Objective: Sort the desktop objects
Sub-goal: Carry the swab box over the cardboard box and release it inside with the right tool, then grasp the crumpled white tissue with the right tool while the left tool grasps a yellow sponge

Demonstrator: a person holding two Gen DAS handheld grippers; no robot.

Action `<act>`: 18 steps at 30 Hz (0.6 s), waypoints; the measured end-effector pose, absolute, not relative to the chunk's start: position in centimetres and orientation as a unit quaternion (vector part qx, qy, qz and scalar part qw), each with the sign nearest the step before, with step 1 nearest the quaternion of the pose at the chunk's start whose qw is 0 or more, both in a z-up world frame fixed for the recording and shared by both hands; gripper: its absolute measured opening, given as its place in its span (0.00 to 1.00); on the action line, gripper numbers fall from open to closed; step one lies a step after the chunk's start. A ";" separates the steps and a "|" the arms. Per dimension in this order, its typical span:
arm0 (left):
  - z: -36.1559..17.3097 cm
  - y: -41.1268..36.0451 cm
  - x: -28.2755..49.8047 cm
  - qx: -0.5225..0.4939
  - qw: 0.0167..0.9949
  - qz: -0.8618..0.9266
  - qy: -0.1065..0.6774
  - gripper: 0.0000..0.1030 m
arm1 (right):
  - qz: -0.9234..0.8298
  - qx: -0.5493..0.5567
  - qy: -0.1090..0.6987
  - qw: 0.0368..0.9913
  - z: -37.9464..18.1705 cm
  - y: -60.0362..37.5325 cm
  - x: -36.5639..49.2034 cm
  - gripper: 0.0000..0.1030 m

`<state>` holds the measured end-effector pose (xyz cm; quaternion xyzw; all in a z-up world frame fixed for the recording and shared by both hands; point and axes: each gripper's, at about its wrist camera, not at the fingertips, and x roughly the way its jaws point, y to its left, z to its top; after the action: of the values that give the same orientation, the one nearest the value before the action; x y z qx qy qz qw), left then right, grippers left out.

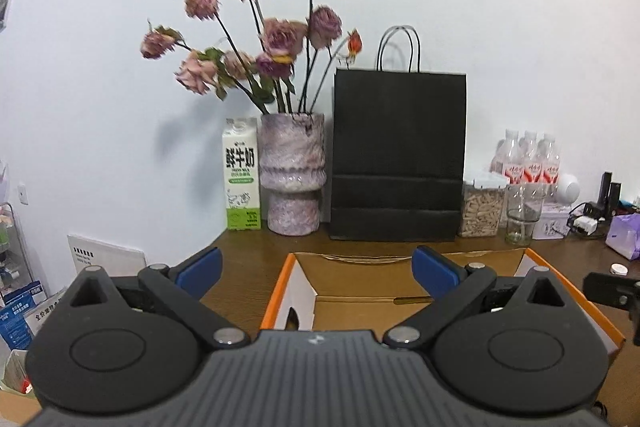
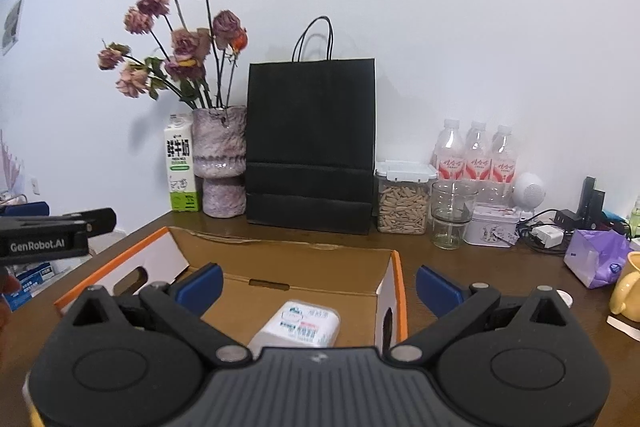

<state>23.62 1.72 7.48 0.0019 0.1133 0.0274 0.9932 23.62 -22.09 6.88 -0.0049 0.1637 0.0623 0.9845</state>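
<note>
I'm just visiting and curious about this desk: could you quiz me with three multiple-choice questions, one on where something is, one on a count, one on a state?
1. Where does the milk carton stand?
A. left of the vase
B. inside the cardboard box
C. right of the black bag

2. How many pink-labelled bottles?
A. one
B. three
C. five

3. The right gripper is:
A. shut on a cup
B. shut on a packet
C. open, holding nothing

Answers: 1 A, carton touches the vase's left side. 2 B, three caps in a row. 3 C, blue fingers spread apart.
</note>
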 end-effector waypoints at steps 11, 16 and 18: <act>5.7 3.1 17.7 0.001 0.994 0.023 0.105 1.00 | 0.072 -0.018 0.172 0.982 4.6 -23.1 16.9 1.00; 4.3 3.7 15.9 0.002 0.991 0.025 0.131 1.00 | 0.071 -0.018 0.192 0.979 3.0 -23.3 14.7 1.00; 3.5 3.9 15.4 0.002 0.989 0.027 0.144 1.00 | 0.069 -0.015 0.204 0.976 2.1 -23.5 14.1 1.00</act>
<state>15.36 3.93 3.49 0.0016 0.1439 0.0272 0.9892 14.06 -23.55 2.12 -0.0147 0.2040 0.0694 0.9764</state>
